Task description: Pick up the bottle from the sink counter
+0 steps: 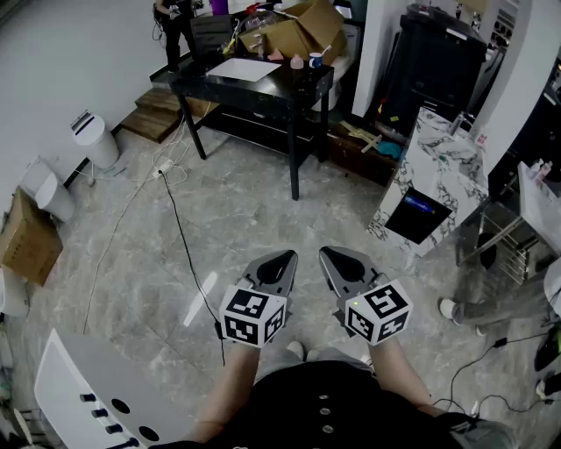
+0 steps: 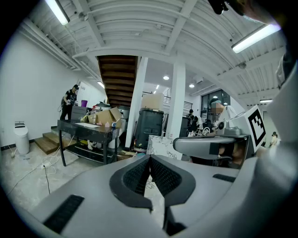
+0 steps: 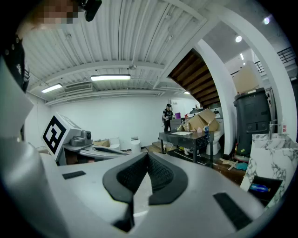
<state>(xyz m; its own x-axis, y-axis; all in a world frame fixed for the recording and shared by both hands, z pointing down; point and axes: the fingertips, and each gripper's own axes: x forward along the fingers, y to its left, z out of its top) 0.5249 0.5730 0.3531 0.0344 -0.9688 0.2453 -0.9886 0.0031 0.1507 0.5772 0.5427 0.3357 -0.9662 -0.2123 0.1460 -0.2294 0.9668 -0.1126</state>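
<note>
My left gripper (image 1: 280,260) and right gripper (image 1: 331,256) hang side by side close to my body, above the marble-pattern floor, both pointing forward. In the left gripper view the jaws (image 2: 149,160) meet at their tips with nothing between them. The right gripper (image 3: 148,158) is also shut and empty. The white marble sink counter (image 1: 447,162) stands well ahead to the right, far from both grippers. It also shows in the left gripper view (image 2: 160,142) and the right gripper view (image 3: 270,153). A small upright item (image 1: 458,123) stands on it, too small to tell as the bottle.
A black table (image 1: 254,83) with a cardboard box (image 1: 294,31) stands straight ahead, with a person (image 1: 175,26) behind it. A cable (image 1: 184,245) runs across the floor. A white bin (image 1: 92,136) and a box (image 1: 26,237) are left. Someone's shoe (image 1: 451,309) is at right.
</note>
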